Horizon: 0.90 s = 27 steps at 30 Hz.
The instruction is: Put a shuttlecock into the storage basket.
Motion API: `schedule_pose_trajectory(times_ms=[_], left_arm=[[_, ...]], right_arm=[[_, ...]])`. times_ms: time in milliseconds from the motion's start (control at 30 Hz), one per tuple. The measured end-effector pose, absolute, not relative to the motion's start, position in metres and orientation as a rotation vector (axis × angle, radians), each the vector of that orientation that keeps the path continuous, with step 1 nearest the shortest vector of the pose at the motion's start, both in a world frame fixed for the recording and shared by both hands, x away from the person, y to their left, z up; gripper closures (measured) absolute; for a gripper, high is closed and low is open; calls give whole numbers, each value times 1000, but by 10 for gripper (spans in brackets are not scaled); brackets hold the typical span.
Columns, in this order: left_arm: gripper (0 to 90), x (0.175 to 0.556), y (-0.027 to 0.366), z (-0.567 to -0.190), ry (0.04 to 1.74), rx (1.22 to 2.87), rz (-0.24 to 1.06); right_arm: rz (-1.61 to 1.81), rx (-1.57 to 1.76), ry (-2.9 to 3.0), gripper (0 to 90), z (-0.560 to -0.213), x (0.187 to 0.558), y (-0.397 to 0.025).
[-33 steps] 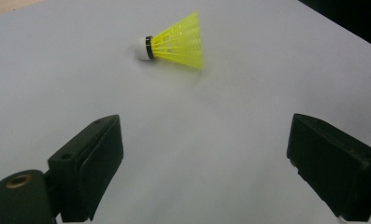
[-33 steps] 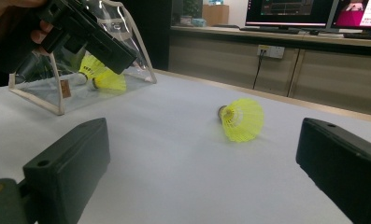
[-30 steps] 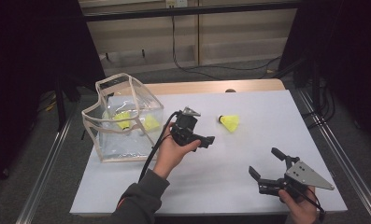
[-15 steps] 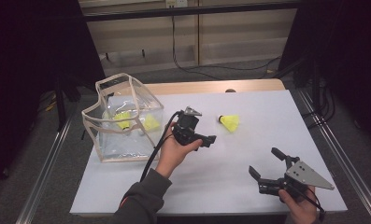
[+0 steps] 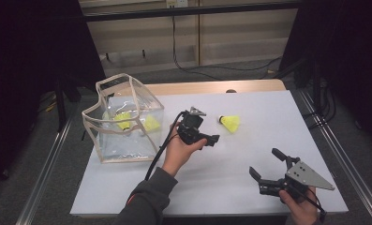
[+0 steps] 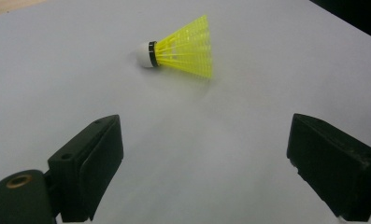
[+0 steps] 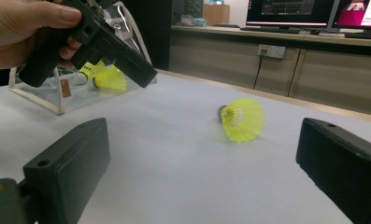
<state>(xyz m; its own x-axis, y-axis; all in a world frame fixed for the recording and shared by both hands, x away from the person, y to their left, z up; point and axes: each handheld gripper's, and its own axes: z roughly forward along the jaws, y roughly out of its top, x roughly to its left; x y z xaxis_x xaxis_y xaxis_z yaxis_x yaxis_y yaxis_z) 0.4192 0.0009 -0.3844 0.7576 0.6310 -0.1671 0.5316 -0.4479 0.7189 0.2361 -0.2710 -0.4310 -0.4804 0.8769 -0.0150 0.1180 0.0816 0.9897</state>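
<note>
Change since earlier frame: almost none; left gripper (image 5: 211, 139) still hovers short of the shuttlecock, right gripper (image 5: 268, 168) stays low at the near right of the table.
Landmark: loose yellow shuttlecock (image 5: 230, 123) lying on its side on the white table (image 5: 268, 117), cork end pointing away from the right edge, feather skirt toward it.
Left gripper: held in the person's left hand (image 5: 179, 152), just beside the shuttlecock on its bag side and a little nearer the person; jaws apart, nothing between them; the shuttlecock lies ahead of the jaws in the left gripper view (image 6: 183, 49).
Right gripper: well apart from the shuttlecock, toward the near right corner; jaws spread wide, empty; grey three-cornered plate (image 5: 309, 176) on top.
In the way: bare table surface between the left gripper's jaws and the shuttlecock; nothing touching the shuttlecock.
Container: clear plastic bag (image 5: 122, 124) with cream trim, standing open-topped, well apart from the shuttlecock beyond the left gripper.
Contents: two yellow shuttlecocks (image 5: 122, 120) inside the bag, side by side on its floor.
Other things: black cable (image 5: 160, 152) trailing from the left gripper toward the near edge; small dark round object (image 5: 230, 91) on the wooden strip (image 5: 212, 87) past the shuttlecock at the far edge; what it is cannot be told.
Edges: shuttlecock sits toward the far middle, away from every edge; metal rail (image 5: 333, 145) runs along the right side.
Open room: wide bare surface to the right of the shuttlecock and between it and the right gripper.
</note>
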Motion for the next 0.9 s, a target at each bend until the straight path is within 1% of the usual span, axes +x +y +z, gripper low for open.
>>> schedule_pose_trajectory(times_ms=[500,633,900], left_arm=[[106,432,-10,-398,880,2139,176],[106,434,-14,-404,869,2137,219],[96,439,-21,-413,871,2127,224]], right_arm=[[1461,992,1699,28,-431,237,-270],[1463,994,1695,28,-431,237,-271],[1463,991,1697,28,-431,237,-271]])
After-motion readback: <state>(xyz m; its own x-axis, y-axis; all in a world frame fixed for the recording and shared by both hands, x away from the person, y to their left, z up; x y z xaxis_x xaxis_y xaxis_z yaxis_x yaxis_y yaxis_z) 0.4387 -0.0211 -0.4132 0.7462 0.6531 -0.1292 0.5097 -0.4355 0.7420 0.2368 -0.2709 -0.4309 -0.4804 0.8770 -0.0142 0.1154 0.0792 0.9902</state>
